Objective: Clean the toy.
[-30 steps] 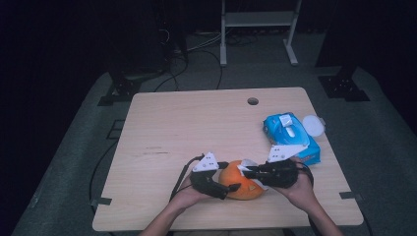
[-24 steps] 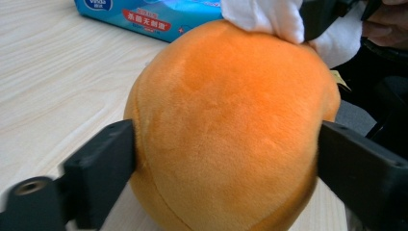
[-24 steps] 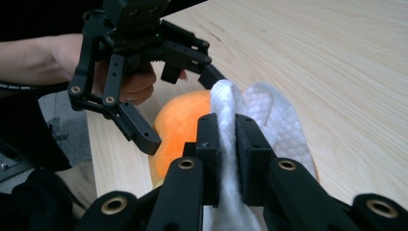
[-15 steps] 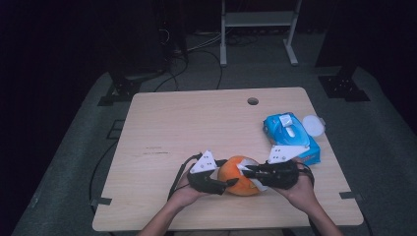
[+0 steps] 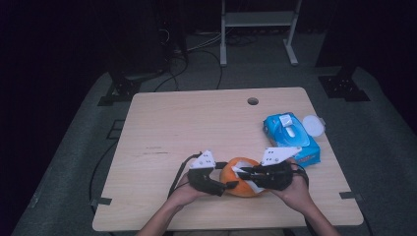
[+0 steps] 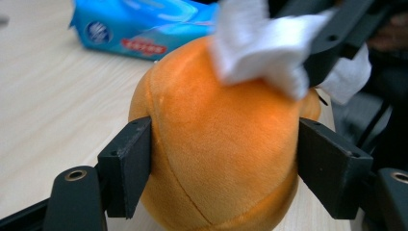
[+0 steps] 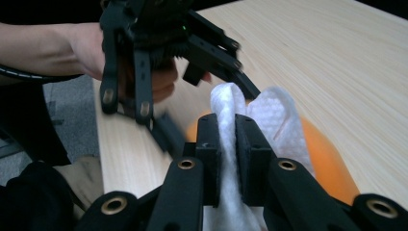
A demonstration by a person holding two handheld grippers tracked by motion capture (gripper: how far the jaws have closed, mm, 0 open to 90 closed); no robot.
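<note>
High view: orange plush (image 5: 239,183) near front edge of surface (image 5: 196,128), between left tool (image 5: 231,185) and right tool (image 5: 242,172). Blue wipes pack (image 5: 290,136) just right, white lid (image 5: 313,124) beside it. Dark room; cables and a stand's legs on grey floor beyond.

Left tool view: jaws bracket plush (image 6: 216,144) at both sides, pressing lightly after just reopening a bit. Wipe (image 6: 262,43) rests on top. Looks soft, light, squashy; best held across the middle.

Right tool view: jaws pinched tight on wipe (image 7: 226,115), plush (image 7: 320,154) beneath. Limp, tears easily.
</note>
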